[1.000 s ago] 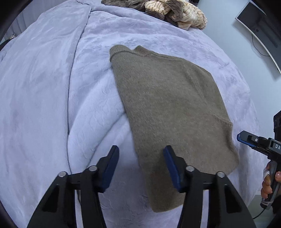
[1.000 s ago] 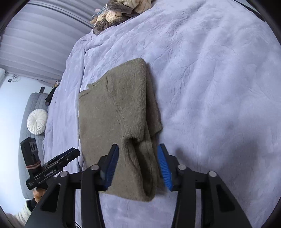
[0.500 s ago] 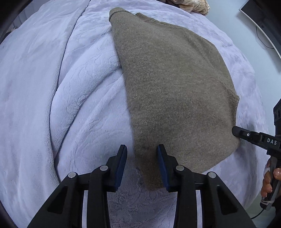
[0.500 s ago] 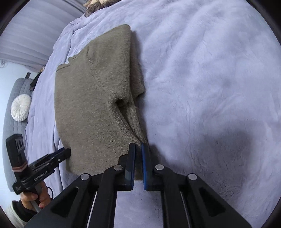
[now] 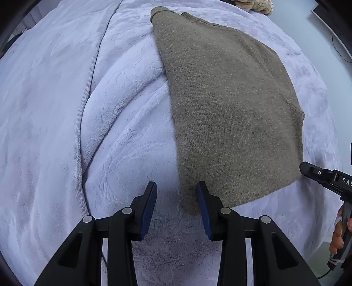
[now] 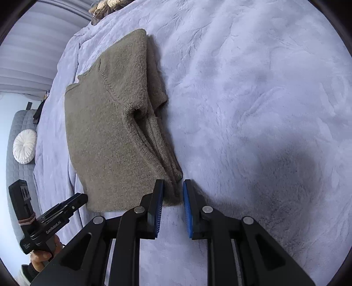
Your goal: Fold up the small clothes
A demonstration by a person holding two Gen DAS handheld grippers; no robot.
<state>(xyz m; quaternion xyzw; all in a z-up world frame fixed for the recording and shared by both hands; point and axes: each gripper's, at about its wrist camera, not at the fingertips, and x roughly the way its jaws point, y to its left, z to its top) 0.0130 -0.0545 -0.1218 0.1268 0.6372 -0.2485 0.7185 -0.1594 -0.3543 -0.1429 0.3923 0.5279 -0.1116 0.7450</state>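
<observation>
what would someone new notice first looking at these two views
The olive-brown knit sweater, folded and lying flat on the pale lavender plush blanket. The left gripper straddles its near corner, and the right gripper, jaws opening, has the other near corner between its blue pads. A heap of tan clothes sits at the far edge.

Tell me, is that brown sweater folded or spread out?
Partly folded. The sweater lies flat on the blanket, with stacked layers along its right edge.
</observation>
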